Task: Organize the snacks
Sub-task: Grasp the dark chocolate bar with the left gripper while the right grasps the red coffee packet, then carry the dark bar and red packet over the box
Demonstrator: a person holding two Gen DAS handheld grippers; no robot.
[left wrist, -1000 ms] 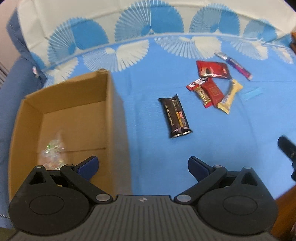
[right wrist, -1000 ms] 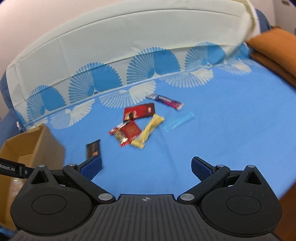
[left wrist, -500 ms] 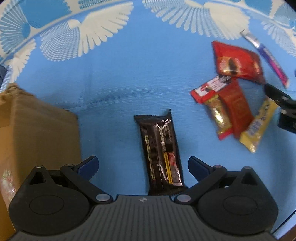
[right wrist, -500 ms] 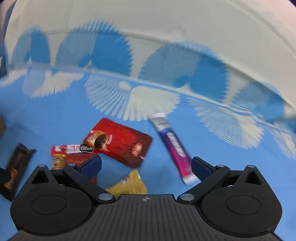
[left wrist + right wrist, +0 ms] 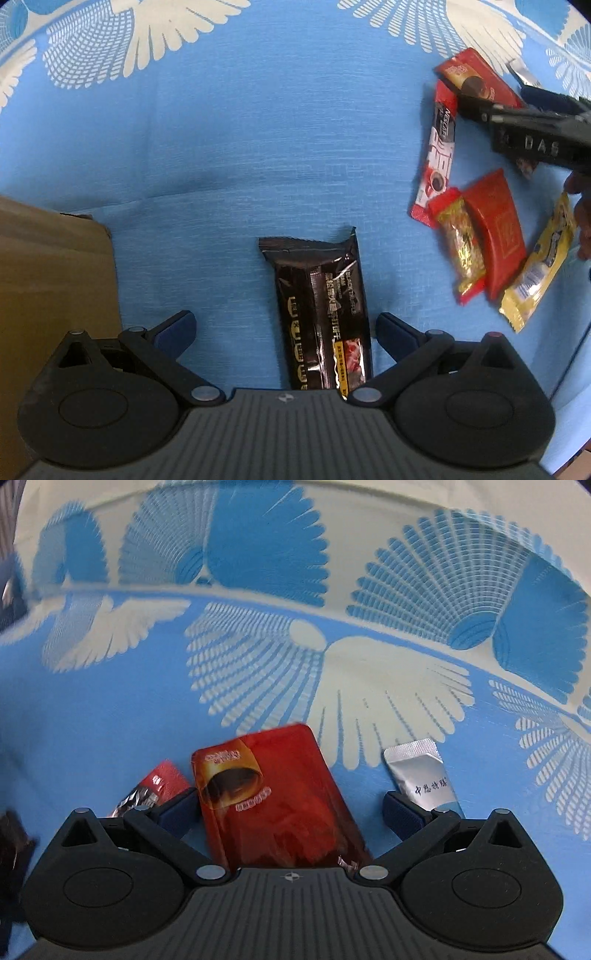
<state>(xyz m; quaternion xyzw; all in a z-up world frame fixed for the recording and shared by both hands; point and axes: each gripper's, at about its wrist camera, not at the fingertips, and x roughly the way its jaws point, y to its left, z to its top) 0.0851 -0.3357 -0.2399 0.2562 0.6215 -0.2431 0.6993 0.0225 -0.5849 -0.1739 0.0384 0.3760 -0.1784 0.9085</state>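
A black snack bar [image 5: 325, 314] lies on the blue cloth between the fingers of my open left gripper [image 5: 284, 326]. My open right gripper [image 5: 290, 808] straddles a red coffee sachet [image 5: 273, 805]; it also shows in the left wrist view [image 5: 476, 79], where the right gripper [image 5: 535, 122] hangs over it. A red-and-black stick sachet [image 5: 439, 147], a red-gold candy [image 5: 460, 243], a red packet [image 5: 496, 229] and a yellow bar [image 5: 539, 266] lie in a cluster at the right.
A cardboard box [image 5: 51, 273] stands at the left in the left wrist view. A silver stick sachet [image 5: 424, 775] lies just right of the red sachet. The blue cloth [image 5: 110, 709] with white fan patterns covers the surface.
My left gripper has moved from over the box down to the black bar. My right gripper has moved forward and down over the red coffee sachet. Both stay open.
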